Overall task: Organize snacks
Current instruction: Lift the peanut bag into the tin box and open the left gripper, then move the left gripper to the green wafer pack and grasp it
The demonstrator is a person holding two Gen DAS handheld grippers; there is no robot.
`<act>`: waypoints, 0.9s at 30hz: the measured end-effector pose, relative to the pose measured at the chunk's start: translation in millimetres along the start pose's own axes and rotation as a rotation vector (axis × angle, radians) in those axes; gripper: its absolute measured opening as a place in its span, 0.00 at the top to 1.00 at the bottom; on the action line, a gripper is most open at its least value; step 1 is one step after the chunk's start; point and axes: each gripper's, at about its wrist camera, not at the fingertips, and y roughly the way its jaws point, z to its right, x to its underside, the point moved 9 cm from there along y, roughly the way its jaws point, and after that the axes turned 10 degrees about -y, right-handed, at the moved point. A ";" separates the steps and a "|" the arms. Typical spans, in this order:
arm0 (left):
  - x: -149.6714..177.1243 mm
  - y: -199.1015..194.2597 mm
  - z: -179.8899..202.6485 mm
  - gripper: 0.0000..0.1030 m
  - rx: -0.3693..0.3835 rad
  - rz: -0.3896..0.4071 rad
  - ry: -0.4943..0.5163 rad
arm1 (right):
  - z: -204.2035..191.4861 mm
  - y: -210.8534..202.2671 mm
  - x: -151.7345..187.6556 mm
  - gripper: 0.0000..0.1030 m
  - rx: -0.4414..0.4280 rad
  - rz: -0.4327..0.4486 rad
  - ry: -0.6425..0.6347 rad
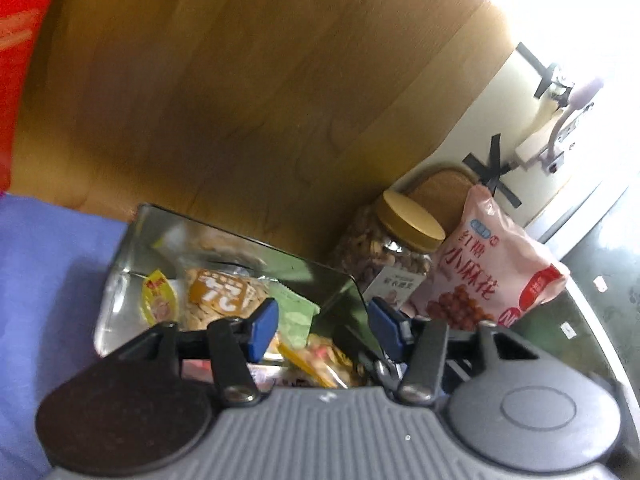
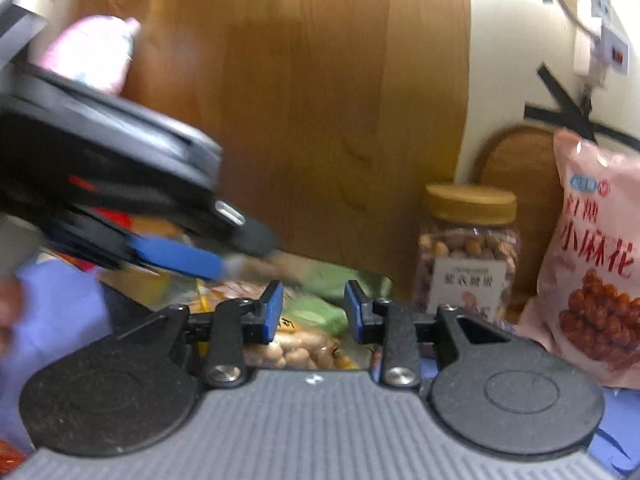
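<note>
A shiny metal tin [image 1: 240,236] holds several snack packets: a small yellow one [image 1: 160,296], an orange-labelled nut packet [image 1: 224,296] and a green one [image 1: 296,312]. My left gripper [image 1: 324,330] hovers over the tin's near right corner, open, with nothing between its blue pads. My right gripper [image 2: 314,312] is also open and hangs over the green packet [image 2: 320,314] and a peanut packet [image 2: 296,350]. In the right wrist view the left gripper is a blurred shape on the left, and one of its blue fingers [image 2: 176,258] shows above the tin.
A nut jar with a tan lid [image 1: 400,248] [image 2: 468,256] and a pink snack bag [image 1: 492,276] [image 2: 592,264] stand right of the tin, before a round wooden board [image 1: 444,184]. A wooden panel rises behind. Purple cloth [image 1: 52,280] lies left. A blurred pink-white object [image 2: 92,52] sits upper left.
</note>
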 end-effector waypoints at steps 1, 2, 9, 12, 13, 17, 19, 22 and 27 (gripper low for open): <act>1.1 -4.7 0.6 0.51 -0.001 0.004 0.007 | 5.9 4.1 2.4 0.64 0.031 -0.014 -0.001; 3.3 -9.3 1.5 0.51 0.001 0.005 0.015 | 10.8 3.7 3.3 0.64 0.044 -0.009 0.009; 34.2 -23.4 4.8 0.51 -0.005 -0.024 0.069 | 33.1 -54.7 18.4 0.59 0.011 0.088 0.236; 55.4 -33.2 4.8 0.51 0.012 -0.054 0.077 | 31.9 -88.2 42.3 0.59 -0.033 0.084 0.296; 63.4 -37.7 5.2 0.51 0.012 -0.062 0.089 | 29.6 -101.0 53.2 0.59 -0.049 0.075 0.315; 103.3 -56.2 4.0 0.51 -0.005 -0.110 0.151 | 12.9 -142.2 97.4 0.57 -0.143 0.021 0.377; 125.0 -64.4 0.8 0.51 -0.011 -0.147 0.170 | 2.7 -155.9 115.0 0.55 -0.176 -0.007 0.385; 153.9 -77.7 -5.8 0.51 -0.008 -0.196 0.179 | -17.6 -176.6 134.1 0.55 -0.249 -0.040 0.366; 192.1 -97.4 -14.1 0.51 0.017 -0.269 0.157 | -50.7 -200.9 147.2 0.44 -0.345 -0.071 0.309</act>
